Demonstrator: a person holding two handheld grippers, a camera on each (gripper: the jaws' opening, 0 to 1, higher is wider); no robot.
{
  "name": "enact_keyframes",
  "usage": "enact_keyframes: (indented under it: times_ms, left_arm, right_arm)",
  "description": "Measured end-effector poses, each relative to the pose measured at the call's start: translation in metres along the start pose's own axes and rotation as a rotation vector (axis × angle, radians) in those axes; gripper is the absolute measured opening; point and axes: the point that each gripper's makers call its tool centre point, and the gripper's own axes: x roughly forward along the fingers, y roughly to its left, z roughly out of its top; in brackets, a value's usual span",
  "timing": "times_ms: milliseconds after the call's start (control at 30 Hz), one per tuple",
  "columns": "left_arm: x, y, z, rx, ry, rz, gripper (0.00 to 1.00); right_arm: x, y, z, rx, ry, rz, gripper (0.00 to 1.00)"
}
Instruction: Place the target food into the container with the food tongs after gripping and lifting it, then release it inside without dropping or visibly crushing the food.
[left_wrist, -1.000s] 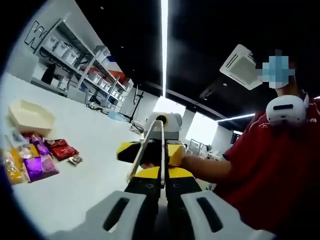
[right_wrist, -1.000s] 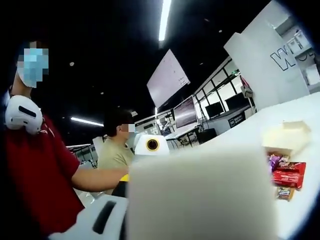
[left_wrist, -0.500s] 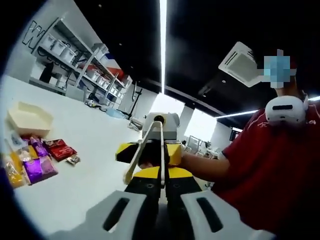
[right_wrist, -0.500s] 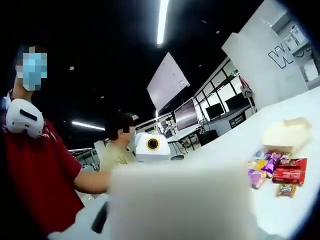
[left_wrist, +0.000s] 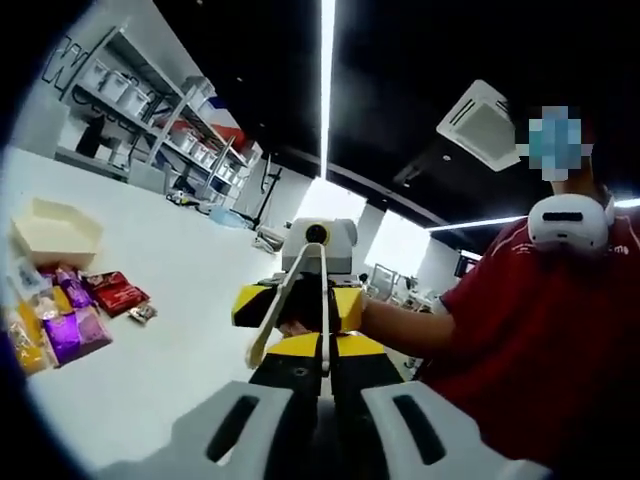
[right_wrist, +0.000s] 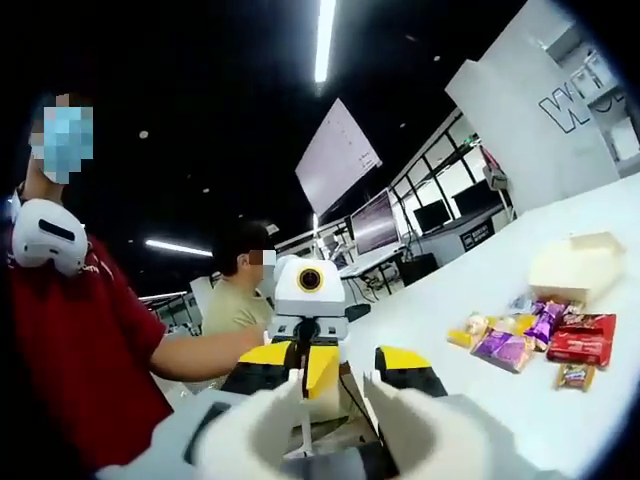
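Cream food tongs (left_wrist: 288, 300) stand upright in the middle of the left gripper view, their lower arm running down between my left gripper's (left_wrist: 323, 352) black jaws, which look shut on it. Facing it is my right gripper (left_wrist: 300, 305), yellow and black, with a hand on it. In the right gripper view my right gripper (right_wrist: 333, 405) has its pale jaws apart, and the tongs (right_wrist: 301, 400) show edge-on between them. Beyond is the left gripper (right_wrist: 320, 362). Wrapped snack packets (left_wrist: 75, 330) (right_wrist: 525, 335) lie beside a cream container (left_wrist: 55, 232) (right_wrist: 578, 268) on the white table (left_wrist: 190, 300).
A person in a red shirt (left_wrist: 540, 340) (right_wrist: 70, 350) holds the grippers. Another person (right_wrist: 232, 300) sits behind. Shelving with bins (left_wrist: 150, 110) stands past the table's far edge. A red packet (right_wrist: 582, 345) lies closest to the container.
A pale blurred block that covered the lower right gripper view is gone, and the right jaws now stand apart with the left gripper in sight. The left gripper view barely shifted.
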Motion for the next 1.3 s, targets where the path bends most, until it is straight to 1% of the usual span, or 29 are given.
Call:
enact_keyframes:
  times_ms: [167,233,400,433,467,500,533,600,800,1000,1100,1233,1300]
  left_arm:
    - [-0.0013,0.0004,0.0018,-0.003,0.011,-0.001,0.01]
    - [-0.0017,0.0001,0.002,-0.002,0.014,-0.003,0.01]
    - [-0.003,0.0006,-0.0002,0.001,0.025,-0.005,0.01]
    - [-0.0031,0.0002,-0.0008,-0.002,0.027,-0.009,0.01]
    - [-0.0034,-0.0007,-0.0021,-0.008,0.03,-0.015,0.01]
    - [-0.0035,-0.0009,-0.0029,-0.008,0.032,-0.016,0.01]
    - [-0.0037,-0.0011,-0.0048,-0.01,0.038,-0.017,0.01]
    - [-0.004,-0.0012,-0.0048,-0.007,0.036,-0.019,0.01]
    - [-0.0035,-0.0011,-0.0027,-0.006,0.034,-0.016,0.01]
    - [-0.0027,-0.0032,0.0008,0.008,0.025,-0.015,0.01]
    - [-0.0019,-0.0037,0.003,0.01,0.012,-0.018,0.01]
    - [-0.0013,-0.0041,0.0033,0.008,-0.002,-0.024,0.01]
    - [-0.0012,-0.0036,0.0044,0.003,-0.023,-0.026,0.01]
  right_arm:
    - [0.0014,-0.0017,0.0005,0.018,-0.003,-0.012,0.27]
    - [0.0017,-0.0004,0.0019,-0.001,-0.015,-0.01,0.27]
    - [0.0026,0.0004,0.0005,-0.044,-0.016,-0.009,0.27]
    - [0.0027,0.002,0.0003,-0.052,-0.015,0.002,0.27]
    - [0.0017,0.0053,-0.001,-0.083,-0.009,0.021,0.27]
    - [0.0012,0.0056,-0.002,-0.102,-0.007,0.024,0.27]
    - [0.0013,0.006,-0.0039,-0.102,0.002,0.023,0.27]
    - [0.0017,0.0058,-0.0037,-0.082,-0.003,0.022,0.26]
    - [0.0013,0.005,-0.0023,-0.062,-0.01,0.026,0.25]
    - [0.0004,0.0058,0.0015,-0.06,-0.026,0.034,0.26]
    - [-0.0009,0.0035,0.0034,-0.021,-0.036,0.036,0.27]
    - [-0.0013,0.0044,0.0039,-0.013,-0.04,0.034,0.27]
    - [-0.0021,0.0033,0.0053,-0.001,-0.051,0.034,0.27]
